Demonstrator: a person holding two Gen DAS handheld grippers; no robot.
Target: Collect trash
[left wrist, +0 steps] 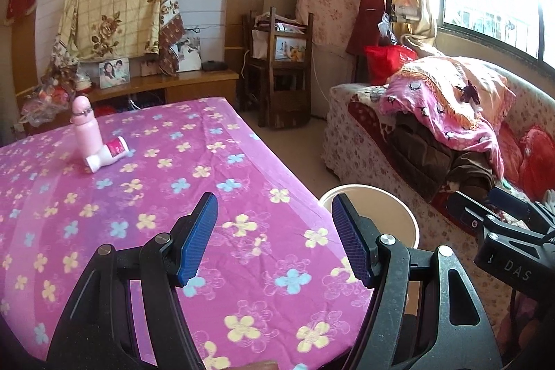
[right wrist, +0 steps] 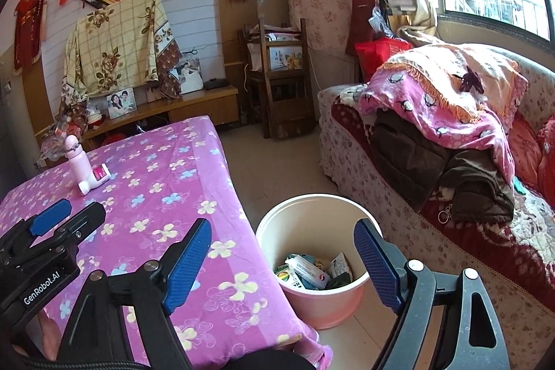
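Observation:
A pink-and-white bin point(right wrist: 326, 304) stands on the floor between the table and the sofa, holding several wrappers point(right wrist: 312, 273). My right gripper point(right wrist: 282, 224) hovers above it, open, with nothing between its blue pads. My left gripper point(left wrist: 274, 200) is open and empty over the near right part of the table point(left wrist: 242, 162), with the bin's rim point(left wrist: 381, 193) just beyond its right finger. Far across the table, a pink bottle point(left wrist: 85, 134) stands upright and a small white-and-pink bottle point(left wrist: 107, 155) lies against it. Both bottles point(right wrist: 86, 169) also show in the right wrist view.
A purple flowered cloth point(right wrist: 166, 182) covers the table. A sofa point(right wrist: 433, 196) piled with blankets and clothes runs along the right, close to the bin. A wooden chair point(right wrist: 277, 85) and a low cabinet point(right wrist: 194, 106) stand at the back. Tiled floor point(right wrist: 263, 162) lies between table and sofa.

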